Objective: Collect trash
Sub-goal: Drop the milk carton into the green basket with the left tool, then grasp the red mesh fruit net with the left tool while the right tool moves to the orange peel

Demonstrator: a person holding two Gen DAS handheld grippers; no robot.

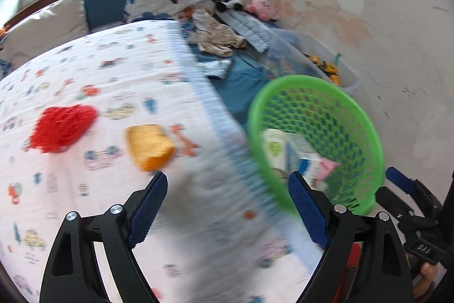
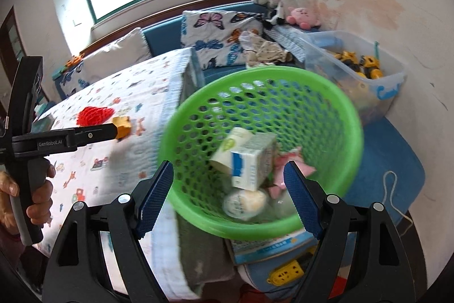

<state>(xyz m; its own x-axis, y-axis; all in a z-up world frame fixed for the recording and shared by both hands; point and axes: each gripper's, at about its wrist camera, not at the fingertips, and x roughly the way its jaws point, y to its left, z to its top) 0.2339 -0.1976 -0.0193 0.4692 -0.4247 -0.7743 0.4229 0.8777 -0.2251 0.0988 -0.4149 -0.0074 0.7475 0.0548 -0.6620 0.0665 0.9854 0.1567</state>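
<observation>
**Bed, two scraps left; basket at bedside**

Left gripper (image 1: 228, 185): jaws spread wide, nothing between them, hovering over printed quilt (image 1: 85, 70). Seen from right wrist view as black arm reaching in from the left, tip just at the yellow piece.

On quilt, left to right: red scrap (image 1: 63, 128), crumpled, then yellow piece (image 1: 149, 146) just beside it, apart from it. Both blurred; material unclear.

Past quilt edge: green basket (image 1: 366, 115), mesh wall, tilted toward the cameras. Inside: white cup (image 2: 231, 145), blue-and-white carton (image 2: 251, 165) leaning on it, pink wrapper (image 2: 283, 163) to the right, round white lid (image 2: 244, 203) at bottom.

Right gripper (image 2: 228, 179): jaws spread wide, holding nothing, near basket rim, fingers framing the contents.

Farther right, by wall: clear bin (image 2: 388, 81) with yellow toy trucks (image 2: 360, 63).
</observation>
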